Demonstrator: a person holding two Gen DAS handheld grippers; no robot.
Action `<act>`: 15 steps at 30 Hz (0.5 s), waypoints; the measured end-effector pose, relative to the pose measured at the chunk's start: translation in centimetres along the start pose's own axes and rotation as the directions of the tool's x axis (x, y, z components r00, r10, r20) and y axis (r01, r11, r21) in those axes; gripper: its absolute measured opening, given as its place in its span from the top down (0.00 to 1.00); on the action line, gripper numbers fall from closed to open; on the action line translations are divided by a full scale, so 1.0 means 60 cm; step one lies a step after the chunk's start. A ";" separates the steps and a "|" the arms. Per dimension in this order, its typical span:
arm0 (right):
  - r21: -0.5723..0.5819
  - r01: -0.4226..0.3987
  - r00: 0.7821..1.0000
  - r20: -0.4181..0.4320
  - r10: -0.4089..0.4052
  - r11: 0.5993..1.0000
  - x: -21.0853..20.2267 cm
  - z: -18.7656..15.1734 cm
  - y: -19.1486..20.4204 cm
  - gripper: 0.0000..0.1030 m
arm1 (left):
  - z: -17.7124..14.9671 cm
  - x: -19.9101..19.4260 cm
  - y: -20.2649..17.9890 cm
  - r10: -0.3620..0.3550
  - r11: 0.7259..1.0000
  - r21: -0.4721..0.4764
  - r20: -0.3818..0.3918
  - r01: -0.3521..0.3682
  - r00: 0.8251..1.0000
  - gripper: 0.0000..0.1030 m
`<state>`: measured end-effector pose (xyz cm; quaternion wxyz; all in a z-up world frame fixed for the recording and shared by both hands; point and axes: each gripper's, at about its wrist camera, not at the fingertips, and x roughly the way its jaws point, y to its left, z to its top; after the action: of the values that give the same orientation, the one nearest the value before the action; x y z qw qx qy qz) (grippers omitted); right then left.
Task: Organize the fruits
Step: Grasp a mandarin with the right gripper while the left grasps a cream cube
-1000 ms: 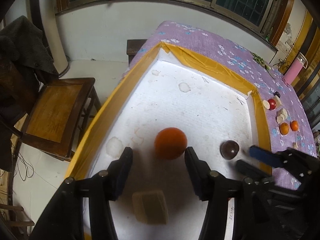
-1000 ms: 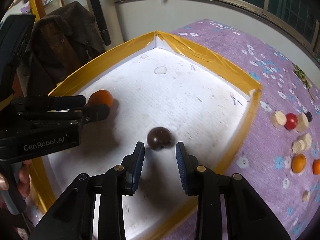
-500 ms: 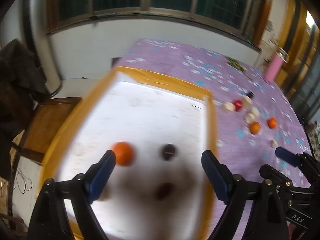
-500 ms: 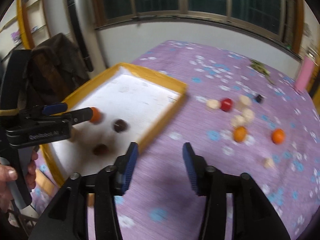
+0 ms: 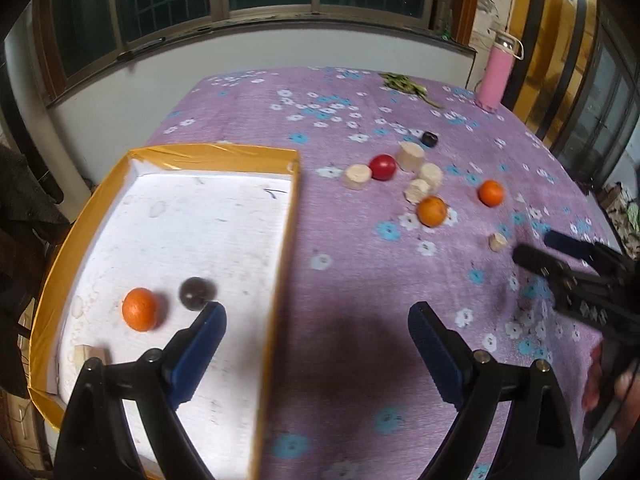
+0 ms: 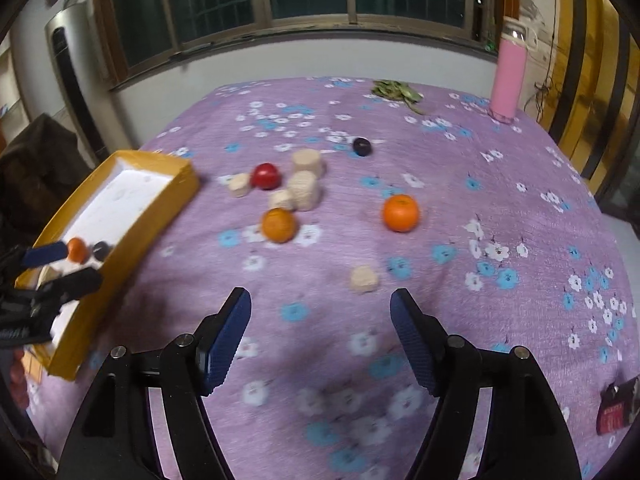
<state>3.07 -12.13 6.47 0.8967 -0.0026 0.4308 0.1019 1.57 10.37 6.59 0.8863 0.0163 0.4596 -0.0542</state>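
A: Finger state logged? Left gripper (image 5: 316, 316) is seen spread wide, nothing held, hanging across the tray (image 5: 216, 151) edge. Right gripper (image 6: 320, 310) also spread wide, nothing held, over the purple floral bench (image 6: 520, 184).

B: Confirmed. Fruit positions: 1 orange (image 5: 139, 309) and 1 dark round fruit (image 5: 195, 293) are already lying in the tray, apart from each other, with a pale block (image 5: 90, 356) near the tray's near corner. On the bench, 2 oranges are left: one (image 6: 279, 225) just beside the pale cylinder cluster (image 6: 304, 188), another (image 6: 401, 213) standing clear. A red fruit (image 6: 265, 176) is tucked against the cylinders, a dark fruit (image 6: 362, 146) sits farther back. A lone cylinder (image 6: 364, 279) lies nearest the right fingers.

A: Handling?

B: Judged, not seen: oranges firm, light, round, likely to roll on cloth, so they should be taken across the widest part. The red fruit looks smooth and glossy, possibly slippery and softer; a gentle squeeze is advised. The clear-standing orange is the easiest pick; the other 2 are crowded by cylinders.

A: Any readable text?

B: None legible. A dark item (image 6: 614, 410) with red print is at the bench edge, unreadable. Pink bottle (image 6: 509, 76) shows no readable label.
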 end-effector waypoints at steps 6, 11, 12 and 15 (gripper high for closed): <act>-0.034 -0.086 0.996 -0.027 0.085 0.996 0.053 0.034 0.009 0.30 | -0.004 0.008 -0.022 0.009 1.000 0.010 -0.027 -0.009 1.000 0.09; -0.100 -0.105 0.993 -0.055 0.100 0.989 0.103 0.054 0.046 0.31 | -0.008 0.010 -0.024 0.020 1.000 0.010 -0.037 -0.019 0.999 0.09; -0.102 -0.111 0.993 -0.061 0.105 0.989 0.113 0.057 0.049 0.33 | -0.008 0.010 -0.024 0.020 1.000 0.007 -0.038 -0.020 0.999 0.09; -0.080 -0.150 0.986 -0.085 0.143 0.985 0.136 0.065 0.048 0.48 | -0.006 0.013 -0.022 0.021 1.000 -0.002 -0.044 -0.021 0.999 0.09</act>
<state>10.52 -7.50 2.86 0.8680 -0.0136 0.4601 0.1860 1.60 9.00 5.77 0.8765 0.0211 0.4790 -0.0439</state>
